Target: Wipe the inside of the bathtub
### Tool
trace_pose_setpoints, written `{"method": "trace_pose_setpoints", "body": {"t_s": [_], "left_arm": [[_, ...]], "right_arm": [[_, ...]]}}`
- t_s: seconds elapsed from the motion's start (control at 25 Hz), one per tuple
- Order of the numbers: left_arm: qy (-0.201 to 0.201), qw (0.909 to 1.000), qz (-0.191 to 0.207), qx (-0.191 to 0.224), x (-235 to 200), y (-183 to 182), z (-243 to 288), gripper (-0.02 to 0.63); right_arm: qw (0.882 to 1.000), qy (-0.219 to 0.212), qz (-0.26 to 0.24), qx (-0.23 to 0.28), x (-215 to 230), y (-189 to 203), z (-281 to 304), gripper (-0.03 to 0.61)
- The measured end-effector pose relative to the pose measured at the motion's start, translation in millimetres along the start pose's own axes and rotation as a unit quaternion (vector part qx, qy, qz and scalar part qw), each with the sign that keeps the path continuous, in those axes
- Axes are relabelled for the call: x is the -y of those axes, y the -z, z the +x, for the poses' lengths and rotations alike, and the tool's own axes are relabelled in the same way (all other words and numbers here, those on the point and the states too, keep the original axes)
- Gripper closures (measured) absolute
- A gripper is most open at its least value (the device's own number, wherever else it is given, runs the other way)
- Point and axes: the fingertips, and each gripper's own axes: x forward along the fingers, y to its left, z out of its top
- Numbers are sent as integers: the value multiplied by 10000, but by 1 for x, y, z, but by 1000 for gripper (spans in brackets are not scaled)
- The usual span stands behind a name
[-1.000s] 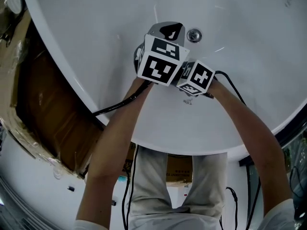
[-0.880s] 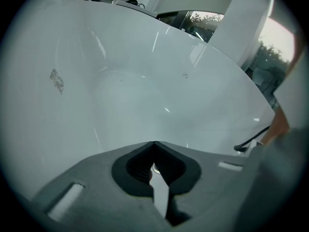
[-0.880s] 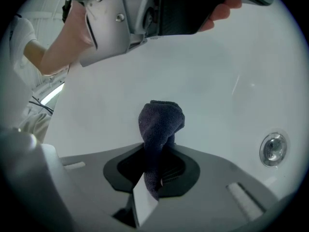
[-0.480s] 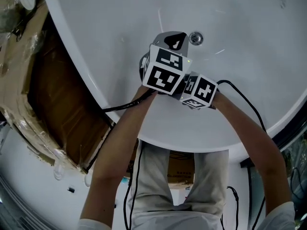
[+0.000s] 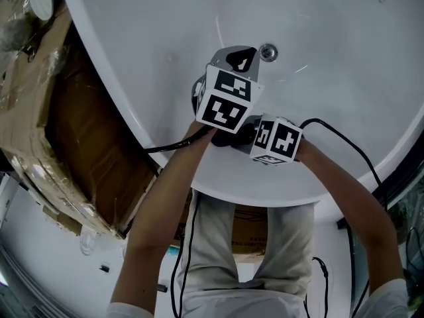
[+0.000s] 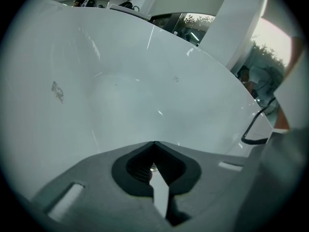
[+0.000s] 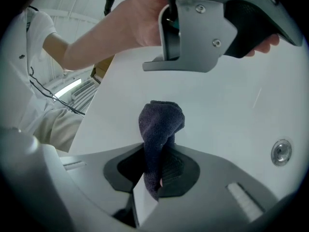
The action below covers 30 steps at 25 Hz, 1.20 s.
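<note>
Two grippers are inside the bathtub [image 5: 344, 65]. Over the last second the right gripper [image 7: 159, 151] has slid back toward the near rim, likely a wiping stroke. Only its own view shows the dark cloth [image 7: 161, 122] pinched in its jaws; the head view hides it. The left gripper [image 6: 153, 149], jaws together and empty, hovers near the drain fitting [image 5: 267, 52].

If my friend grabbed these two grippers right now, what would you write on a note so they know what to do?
Left gripper: shut, holding nothing, pointing into the bathtub.
Right gripper: shut on the dark cloth, which sticks out towards the tub's white surface on the person's side. The drain is nearby.
Done: the pictures do not show how much has been wiped.
Left: wipe the inside with the cloth, including the grey smudge on the wall.
</note>
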Motion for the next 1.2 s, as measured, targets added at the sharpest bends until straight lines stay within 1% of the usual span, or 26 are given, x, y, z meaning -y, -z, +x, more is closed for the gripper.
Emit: {"method": "trace_pose_setpoints", "body": {"t_s": [0.56, 0.8, 0.88, 1.0, 1.04, 1.08, 1.12, 1.2], "left_arm": [[20, 9999, 84, 110, 9, 3, -13, 615], [61, 9997, 208, 124, 10, 4, -15, 615], [36, 9997, 193, 121, 9, 6, -15, 615], [-17, 9998, 141, 123, 4, 7, -14, 615], [-29, 9998, 137, 128, 3, 6, -14, 615], [-41, 9998, 143, 136, 2, 6, -13, 615], [-57, 9998, 156, 145, 0, 5, -13, 615], [-100, 9997, 167, 154, -4, 4, -13, 615]], "right_arm": [[9988, -274, -317, 264, -61, -14, -8, 525], [9971, -475, -497, 335, -90, -20, -13, 525], [9955, -605, -631, 361, -100, -20, -15, 525], [9893, -1072, -900, 424, -120, -20, -22, 525], [9873, -1223, -917, 434, -124, -20, -26, 525], [9865, -1285, -919, 440, -124, -20, -29, 525], [9869, -1239, -936, 441, -120, -21, -32, 525], [9892, -985, -1006, 414, -102, -19, -35, 525]]}}
